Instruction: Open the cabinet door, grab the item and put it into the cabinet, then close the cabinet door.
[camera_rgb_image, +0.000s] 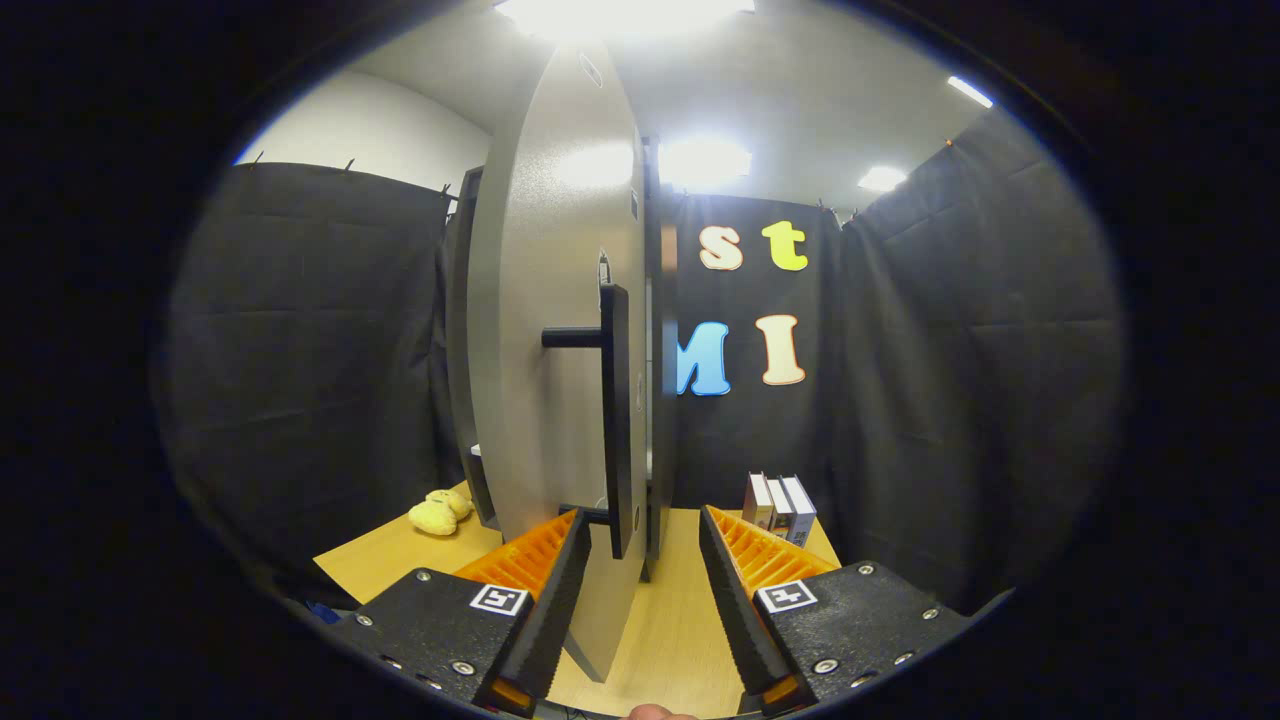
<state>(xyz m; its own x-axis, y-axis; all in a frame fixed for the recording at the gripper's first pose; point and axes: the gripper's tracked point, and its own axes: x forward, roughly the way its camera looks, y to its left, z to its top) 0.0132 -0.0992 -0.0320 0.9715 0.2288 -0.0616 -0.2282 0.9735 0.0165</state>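
Two fingers of tool (640, 590) spread wide, straddling edge of grey metal cabinet door (545, 330), black bar handle (615, 420) just ahead. Nothing gripped. Yellow plush toy (438, 512) left on wooden bench (680, 620). Swing door fully wide before fetching toy.

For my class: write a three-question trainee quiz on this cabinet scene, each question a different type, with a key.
1. True or false: the hand-held gripper is shut on the door handle.
2. Multiple choice: the yellow plush toy lies on (A) the wooden table, (B) the small boxes, (C) the door handle.
3. Fill in: the handle's lower end sits between the two ____.

Key: 1 false, the fingers are apart around the cabinet door edge; 2 A; 3 fingers.
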